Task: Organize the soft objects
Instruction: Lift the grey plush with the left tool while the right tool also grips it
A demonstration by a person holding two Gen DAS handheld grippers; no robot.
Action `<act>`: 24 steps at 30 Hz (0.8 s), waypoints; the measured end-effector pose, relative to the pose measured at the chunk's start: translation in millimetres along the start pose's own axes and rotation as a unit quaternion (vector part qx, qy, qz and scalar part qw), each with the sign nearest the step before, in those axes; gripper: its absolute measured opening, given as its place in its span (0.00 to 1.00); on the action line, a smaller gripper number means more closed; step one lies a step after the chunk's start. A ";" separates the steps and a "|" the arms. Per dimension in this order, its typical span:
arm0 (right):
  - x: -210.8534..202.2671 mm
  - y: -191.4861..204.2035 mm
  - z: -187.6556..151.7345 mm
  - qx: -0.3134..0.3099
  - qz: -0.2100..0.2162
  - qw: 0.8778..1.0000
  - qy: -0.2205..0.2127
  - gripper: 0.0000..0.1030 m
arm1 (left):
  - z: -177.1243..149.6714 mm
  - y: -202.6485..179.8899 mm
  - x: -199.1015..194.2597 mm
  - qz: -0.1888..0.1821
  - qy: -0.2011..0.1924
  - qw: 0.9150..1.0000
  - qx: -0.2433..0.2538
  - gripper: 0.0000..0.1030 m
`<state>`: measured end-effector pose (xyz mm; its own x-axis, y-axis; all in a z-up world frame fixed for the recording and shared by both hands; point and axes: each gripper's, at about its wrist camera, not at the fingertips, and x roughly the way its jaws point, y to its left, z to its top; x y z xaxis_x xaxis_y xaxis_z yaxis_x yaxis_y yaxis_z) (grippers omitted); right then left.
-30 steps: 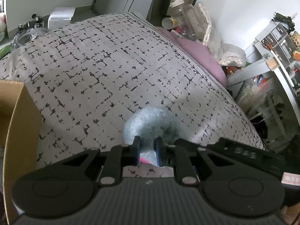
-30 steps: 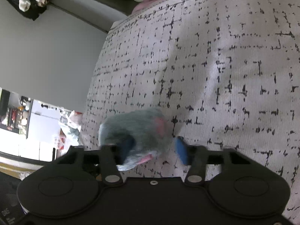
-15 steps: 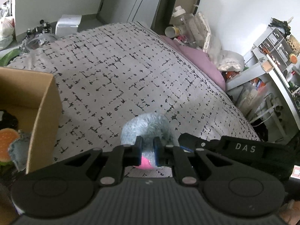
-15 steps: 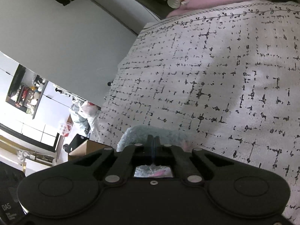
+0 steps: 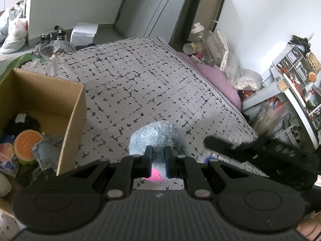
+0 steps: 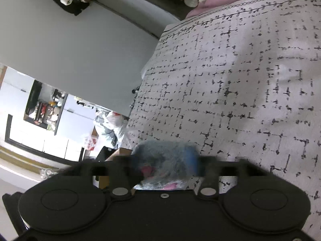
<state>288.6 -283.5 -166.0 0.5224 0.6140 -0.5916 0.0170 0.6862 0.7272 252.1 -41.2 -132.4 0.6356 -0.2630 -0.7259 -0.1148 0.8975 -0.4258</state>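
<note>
My left gripper (image 5: 157,158) is shut on a fluffy grey plush toy (image 5: 158,133) with a pink part, held above the patterned bed cover (image 5: 140,84). In the right wrist view the same grey plush (image 6: 166,152) sits between the jaws of my right gripper (image 6: 166,166); they are spread wide and motion-blurred. The right gripper shows as a black shape (image 5: 250,152) to the right of the plush. An open cardboard box (image 5: 74,118) stands at the left, holding a burger toy (image 5: 27,144), a grey cloth (image 5: 47,150) and dark soft items.
A pink pillow (image 5: 212,78), bottles and bags lie at the bed's far right. Cluttered shelves (image 5: 297,76) stand on the right. A white container (image 5: 84,33) and plastic bags sit on the floor beyond the bed.
My right gripper was open, shut on the plush half a second ago, and has opened again. My left gripper has lifted and pulled back with the plush, bringing the box's inside into view.
</note>
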 end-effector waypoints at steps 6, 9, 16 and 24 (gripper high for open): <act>13.8 -5.8 -6.6 0.035 0.004 0.998 0.045 0.63 | -1.9 5.2 -11.9 -0.006 -0.007 1.000 -0.013 0.11; 22.6 -3.1 -13.4 0.045 0.012 0.997 0.064 0.61 | -1.4 6.5 -18.5 -0.015 -0.012 1.000 -0.018 0.11; 30.5 12.7 -28.9 0.016 0.033 0.997 0.071 0.28 | -2.8 15.9 -30.6 -0.014 -0.013 1.000 -0.022 0.11; 30.4 50.8 -41.6 -0.047 0.042 0.997 0.049 0.26 | -0.5 37.2 -54.7 -0.001 -0.029 0.999 -0.031 0.11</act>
<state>269.9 -213.8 -161.5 0.4331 0.7021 -0.5652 -0.1058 0.6624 0.7417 212.7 6.4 -108.8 0.6784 -0.2419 -0.6938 -0.1601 0.8729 -0.4610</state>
